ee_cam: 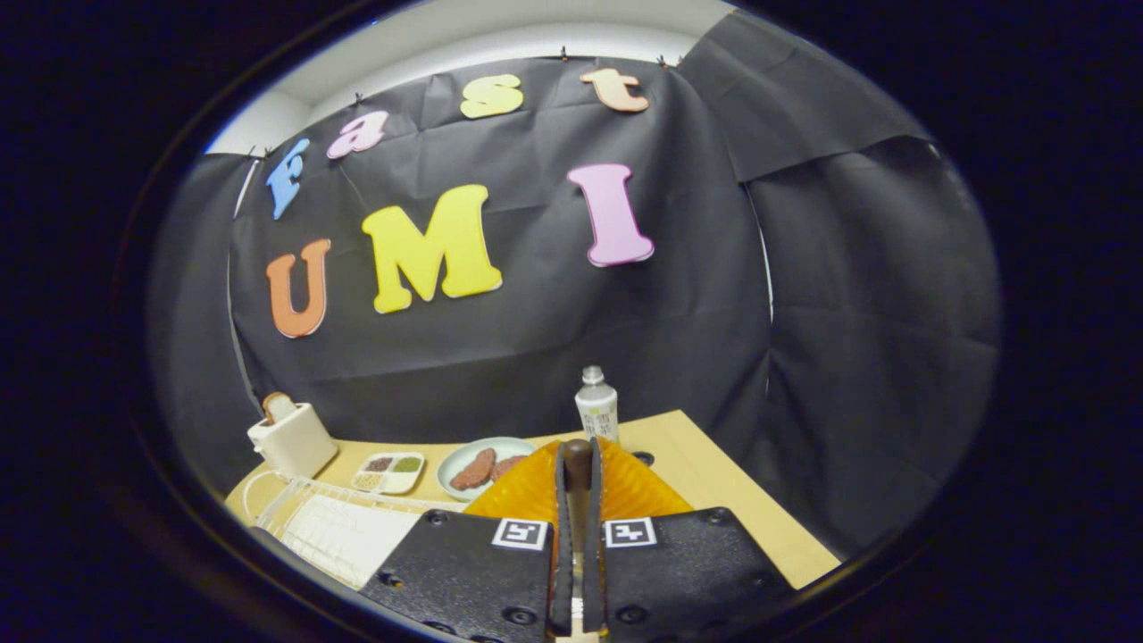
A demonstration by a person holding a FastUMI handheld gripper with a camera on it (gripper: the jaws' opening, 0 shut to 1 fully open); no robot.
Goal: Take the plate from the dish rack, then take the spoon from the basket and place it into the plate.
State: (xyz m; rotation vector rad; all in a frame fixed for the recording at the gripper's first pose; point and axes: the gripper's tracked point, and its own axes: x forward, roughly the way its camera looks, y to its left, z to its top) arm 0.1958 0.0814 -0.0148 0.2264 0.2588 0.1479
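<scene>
Between the jaws, nearly closed: gripper (579, 464) pinches the amber plate (527, 491) on edge by its rim. Likely rigid, glossy, slip-prone; hold the rim firmly. Just left, white dish rack (330, 527). Beyond: food dish (482, 464), bottle (596, 406), toaster (290, 438).

The camera rides on the gripper (579, 464), looking forward over the table (714, 482) toward the far edge and the wall.
</scene>
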